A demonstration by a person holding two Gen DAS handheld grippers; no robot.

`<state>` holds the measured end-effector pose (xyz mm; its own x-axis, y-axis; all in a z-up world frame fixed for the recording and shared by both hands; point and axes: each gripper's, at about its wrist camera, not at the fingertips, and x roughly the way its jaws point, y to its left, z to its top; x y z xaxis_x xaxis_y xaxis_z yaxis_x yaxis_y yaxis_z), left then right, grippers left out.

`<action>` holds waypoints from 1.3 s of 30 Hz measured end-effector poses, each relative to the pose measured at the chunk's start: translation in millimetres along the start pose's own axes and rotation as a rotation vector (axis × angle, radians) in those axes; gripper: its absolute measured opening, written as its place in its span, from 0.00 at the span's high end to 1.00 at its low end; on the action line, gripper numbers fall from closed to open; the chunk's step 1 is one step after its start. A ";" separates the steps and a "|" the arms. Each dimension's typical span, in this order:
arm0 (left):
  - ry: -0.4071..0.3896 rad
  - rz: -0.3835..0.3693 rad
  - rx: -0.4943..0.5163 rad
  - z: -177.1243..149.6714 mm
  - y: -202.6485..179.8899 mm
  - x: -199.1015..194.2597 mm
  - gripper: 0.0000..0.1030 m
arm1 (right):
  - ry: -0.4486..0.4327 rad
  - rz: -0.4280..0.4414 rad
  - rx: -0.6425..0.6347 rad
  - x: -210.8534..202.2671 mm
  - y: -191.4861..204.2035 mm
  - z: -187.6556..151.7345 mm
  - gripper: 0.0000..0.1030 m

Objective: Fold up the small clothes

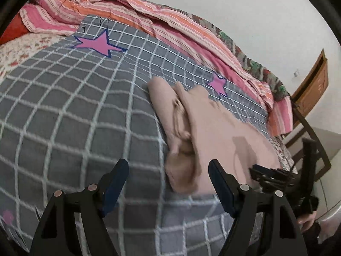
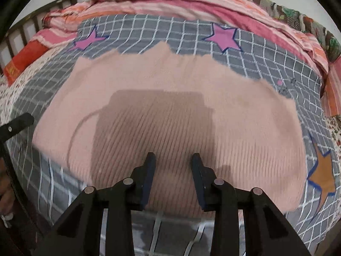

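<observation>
Grey checked bedspread (image 1: 64,106) carries pink ribbed garment (image 2: 170,111); left tool (image 1: 168,183) wide apart, empty; right tool (image 2: 173,170) part-open, gripping nothing.

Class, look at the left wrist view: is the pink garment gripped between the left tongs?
No: the left tongs stand wide apart, and the pink garment lies on the bed beyond them, ungripped.

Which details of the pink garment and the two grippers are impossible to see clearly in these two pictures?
- Left wrist view: pink garment near end, motion-blurred; folds unclear.
- Right wrist view: garment's near hem hidden behind right gripper; whether the pads touch cloth is unclear.
- Right wrist view: left gripper mostly cut off by the left edge.
</observation>
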<state>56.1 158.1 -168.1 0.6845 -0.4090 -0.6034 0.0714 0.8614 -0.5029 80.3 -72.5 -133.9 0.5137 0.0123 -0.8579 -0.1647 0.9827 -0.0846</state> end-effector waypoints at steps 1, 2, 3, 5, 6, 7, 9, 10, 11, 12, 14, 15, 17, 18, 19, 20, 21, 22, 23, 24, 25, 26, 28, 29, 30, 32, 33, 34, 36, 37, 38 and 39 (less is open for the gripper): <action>-0.001 -0.014 -0.010 -5.7 -1.1 -2.0 0.26 | -0.007 -0.010 -0.009 -2.1 1.1 -6.4 0.66; 0.005 -0.032 -0.010 -11.0 -3.2 -2.5 0.26 | -0.012 -0.010 -0.011 -4.9 1.3 -12.2 0.66; 0.010 -0.039 -0.007 -13.8 -5.2 -2.2 0.27 | -0.013 -0.005 -0.006 -6.9 0.6 -15.8 0.66; 0.014 -0.041 0.004 -21.2 -11.0 -1.6 0.26 | -0.016 0.017 0.018 -12.5 -2.2 -24.5 0.66; 0.017 -0.043 0.005 -23.4 -13.7 -0.2 0.26 | -0.013 0.026 0.024 -13.6 -2.3 -26.7 0.66; 0.025 -0.049 0.003 -25.5 -16.1 2.4 0.27 | -0.006 0.041 0.034 -15.5 -3.5 -30.1 0.66; 0.028 -0.057 -0.012 -28.1 -18.4 6.9 0.27 | -0.006 0.067 0.056 -19.9 -6.5 -36.6 0.66; 0.029 -0.054 -0.023 -29.3 -19.1 9.7 0.28 | -0.008 0.075 0.058 -21.5 -7.3 -37.9 0.66; 0.027 -0.046 -0.034 -30.6 -19.7 11.7 0.28 | -0.013 0.093 0.059 -25.3 -8.5 -40.8 0.66; 0.025 -0.039 -0.044 -31.5 -20.3 13.8 0.28 | -0.021 0.107 0.061 -28.9 -10.0 -43.2 0.66; 0.023 -0.055 -0.060 -33.0 -22.7 18.3 0.28 | -0.060 0.148 0.077 -42.8 -17.0 -50.5 0.66; 0.018 -0.058 -0.066 -33.1 -24.8 21.0 0.28 | -0.089 0.161 0.091 -52.2 -23.2 -56.0 0.66; -0.002 -0.051 -0.073 -32.9 -27.1 24.1 0.28 | -0.118 0.165 0.114 -63.2 -33.4 -63.4 0.66; -0.013 -0.048 -0.086 -31.7 -27.5 27.3 0.28 | -0.127 0.167 0.129 -68.0 -40.4 -66.7 0.65; -0.020 -0.049 -0.100 -30.5 -27.2 29.1 0.28 | -0.133 0.169 0.154 -72.8 -50.3 -71.3 0.65; -0.034 -0.055 -0.119 -29.1 -27.0 30.8 0.28 | -0.136 0.169 0.174 -75.8 -57.1 -74.4 0.65; -0.046 -0.061 -0.133 -27.5 -27.2 32.2 0.29 | -0.143 0.176 0.203 -79.5 -65.9 -79.3 0.65; -0.052 -0.064 -0.141 -26.3 -27.6 33.6 0.29 | -0.147 0.181 0.221 -81.4 -72.2 -82.0 0.65; -0.060 -0.064 -0.150 -24.8 -28.5 35.7 0.29 | -0.148 0.182 0.239 -82.8 -79.3 -84.7 0.65; -0.070 -0.052 -0.157 -22.5 -30.4 38.7 0.33 | -0.147 0.179 0.259 -83.7 -86.2 -87.9 0.65; -0.076 -0.044 -0.159 -21.2 -31.6 40.4 0.34 | -0.147 0.176 0.280 -84.6 -93.7 -91.0 0.65; -0.086 -0.035 -0.161 -18.6 -33.1 42.6 0.35 | -0.148 0.175 0.297 -85.4 -99.7 -93.8 0.65; -0.103 -0.029 -0.172 -13.6 -35.1 46.3 0.36 | -0.147 0.177 0.326 -85.9 -111.3 -99.3 0.65; -0.113 -0.035 -0.183 -10.8 -35.2 48.3 0.36 | -0.147 0.175 0.336 -85.8 -116.4 -100.9 0.65; -0.120 -0.030 -0.199 -6.6 -35.4 51.7 0.37 | -0.149 0.171 0.346 -86.1 -120.9 -102.7 0.65; -0.127 -0.008 -0.205 -0.7 -36.1 56.0 0.39 | -0.152 0.160 0.362 -87.5 -129.3 -106.3 0.65; -0.133 0.010 -0.205 3.6 -37.0 58.5 0.40 | -0.156 0.153 0.373 -89.5 -132.9 -108.9 0.65; -0.143 0.030 -0.207 8.5 -38.1 61.1 0.43 | -0.163 0.150 0.386 -91.6 -137.5 -111.5 0.65; -0.148 0.061 -0.217 14.9 -38.3 64.5 0.49 | -0.175 0.151 0.413 -95.2 -146.7 -116.3 0.65; -0.146 0.085 -0.234 18.8 -37.3 67.4 0.55 | -0.180 0.151 0.423 -96.2 -150.4 -117.1 0.65; -0.143 0.103 -0.253 21.6 -35.4 69.5 0.58 | -0.187 0.149 0.434 -98.1 -155.5 -119.4 0.65; -0.138 0.130 -0.281 24.8 -33.3 71.7 0.65 | -0.192 0.148 0.442 -99.2 -160.1 -121.9 0.65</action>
<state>120.9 107.6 -179.2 0.7677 -0.2406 -0.5940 -0.2123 0.7790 -0.5900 -47.0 -253.6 -97.1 0.6646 0.1499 -0.7321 0.1038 0.9517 0.2891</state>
